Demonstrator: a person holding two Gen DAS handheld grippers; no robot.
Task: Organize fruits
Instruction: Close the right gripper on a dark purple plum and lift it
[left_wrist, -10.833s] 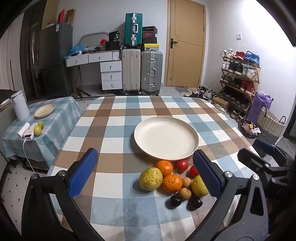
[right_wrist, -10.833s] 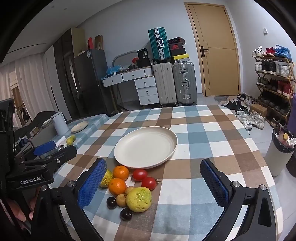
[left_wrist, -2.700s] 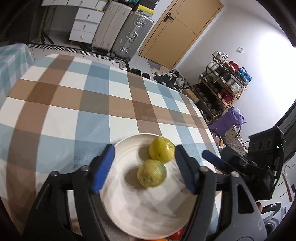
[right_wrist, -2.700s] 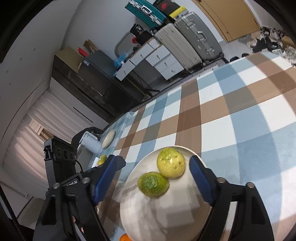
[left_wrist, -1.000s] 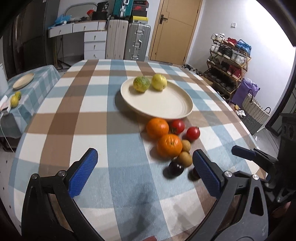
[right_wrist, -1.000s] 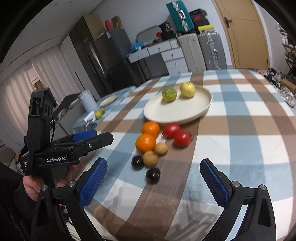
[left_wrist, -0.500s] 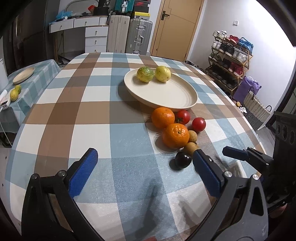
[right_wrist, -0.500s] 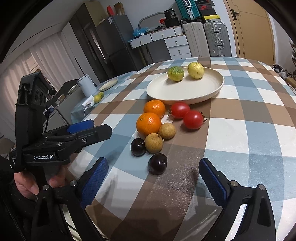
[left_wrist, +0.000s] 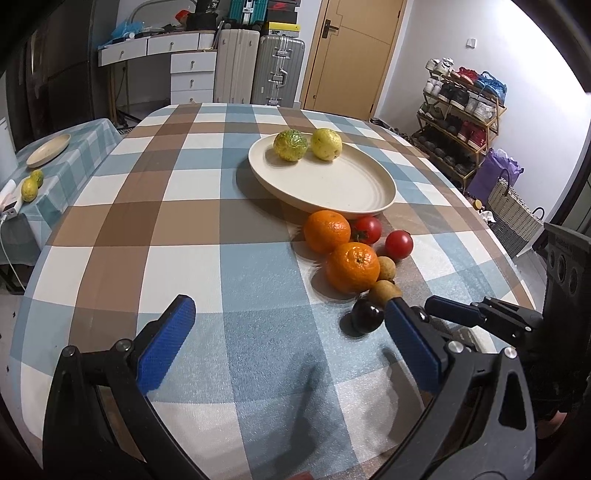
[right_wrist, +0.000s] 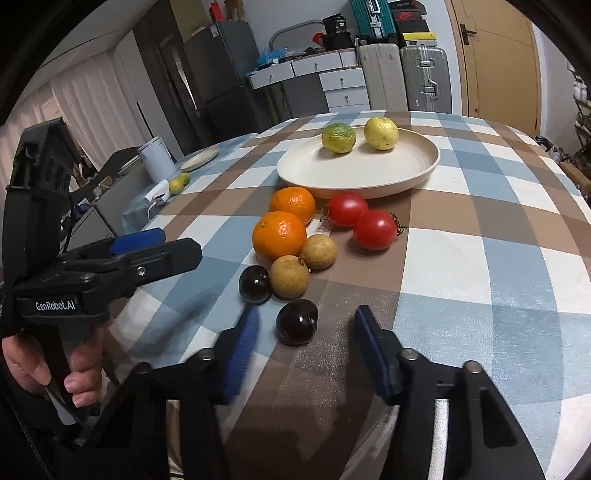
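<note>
A cream plate holds a green fruit and a yellow fruit at its far side. In front of the plate lie two oranges, two tomatoes, two brown longans and two dark plums. My right gripper is low over the table and its jaws are closing. The nearer plum lies between them with a gap on each side. The other plum rests beside a longan. My left gripper stands open over bare cloth to the left of the fruit.
The checked tablecloth covers the whole round table. A side table at left carries a small plate and lemons. Suitcases, drawers and a door stand at the back, a shoe rack and a basket at right.
My right gripper has sunk toward the table, and its jaws have narrowed from wide open to either side of the near dark plum. The left gripper stays open and hardly moves.
</note>
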